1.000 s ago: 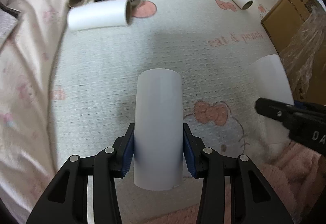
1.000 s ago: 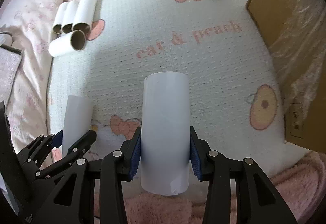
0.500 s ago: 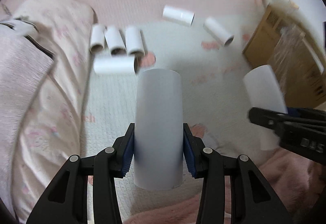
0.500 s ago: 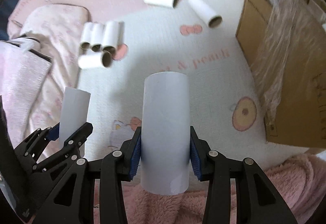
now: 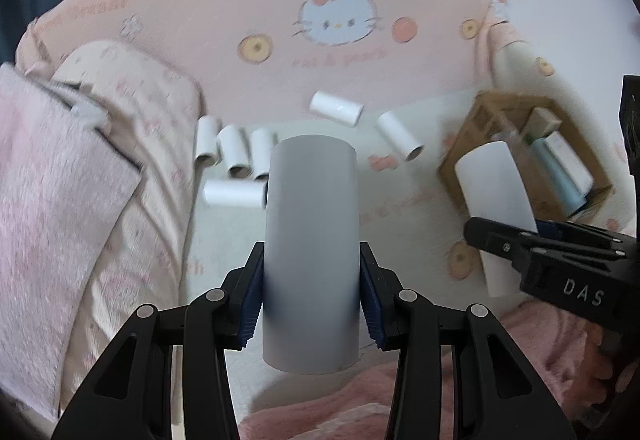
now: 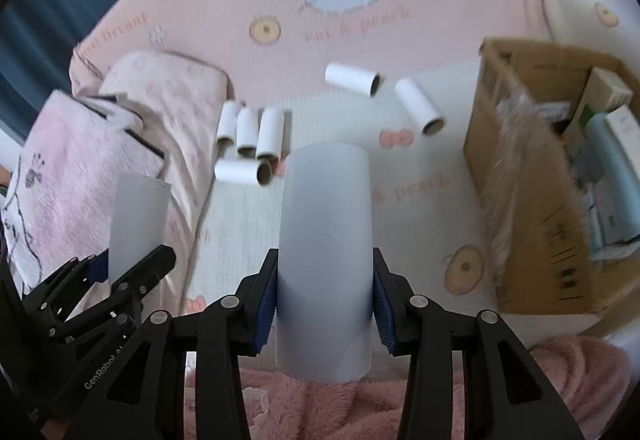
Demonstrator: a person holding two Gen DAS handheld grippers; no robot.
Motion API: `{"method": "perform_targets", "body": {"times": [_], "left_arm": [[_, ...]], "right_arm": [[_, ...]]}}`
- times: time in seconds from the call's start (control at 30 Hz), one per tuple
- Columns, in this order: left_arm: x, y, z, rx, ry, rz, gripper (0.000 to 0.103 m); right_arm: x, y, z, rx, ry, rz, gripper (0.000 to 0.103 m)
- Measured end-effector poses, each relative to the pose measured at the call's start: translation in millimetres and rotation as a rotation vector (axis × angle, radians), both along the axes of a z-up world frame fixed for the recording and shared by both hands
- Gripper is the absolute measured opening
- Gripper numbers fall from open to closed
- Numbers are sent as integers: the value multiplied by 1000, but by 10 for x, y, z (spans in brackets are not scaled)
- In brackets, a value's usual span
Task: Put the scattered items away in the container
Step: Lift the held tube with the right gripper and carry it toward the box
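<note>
Item 1: your left gripper (image 5: 311,314), black plastic arms with ribbed blue pads, is clenched on a smooth white cardboard tube (image 5: 311,252), which stands along the fingers, clear of the bed.

Item 2: your right gripper (image 6: 324,314), same build, is clamped on a second white tube (image 6: 325,256), cylindrical and matte, with a faint spiral seam.

Item 3: six loose tubes, white outside and brown at the open ends, lie on the bed. Three lie side by side (image 6: 250,131) near the left edge of the white mat (image 6: 240,224), with a fourth (image 6: 243,171) lying across just in front of them. Two more (image 6: 352,79) and (image 6: 419,111) lie apart at the mat's far edge.

Item 4: a brown corrugated cardboard box (image 6: 520,224) sits open-topped at the mat's right edge; crinkled clear plastic film drapes its near wall, and cartons lie inside.

Item 5: a textured white mat with pink cartoon prints lies on pink printed bedding (image 6: 352,11). A pale pillow (image 6: 168,79) lies at the left, and fluffy pink fleece (image 6: 328,408) along the near edge.
</note>
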State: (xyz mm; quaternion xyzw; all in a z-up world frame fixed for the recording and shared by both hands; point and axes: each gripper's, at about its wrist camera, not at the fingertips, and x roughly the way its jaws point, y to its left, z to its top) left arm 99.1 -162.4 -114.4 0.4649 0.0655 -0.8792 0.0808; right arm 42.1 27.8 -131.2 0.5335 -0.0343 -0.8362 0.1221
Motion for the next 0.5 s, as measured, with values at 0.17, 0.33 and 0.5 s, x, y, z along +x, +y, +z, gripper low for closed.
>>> {"method": "perform_targets", "body": {"times": [0.17,0.33,0.5], "left_arm": [[-91,181,238,-20,54,-44,47],[-161,248,514,-5,127,-77,47],[-353,419,724,1,206,-141,47]], "right_arm": [[23,151,286,4,69,-27,40],[-27,368,525,-43,112,-76,40],[-132,515,713,-71,146,-102,40]]}}
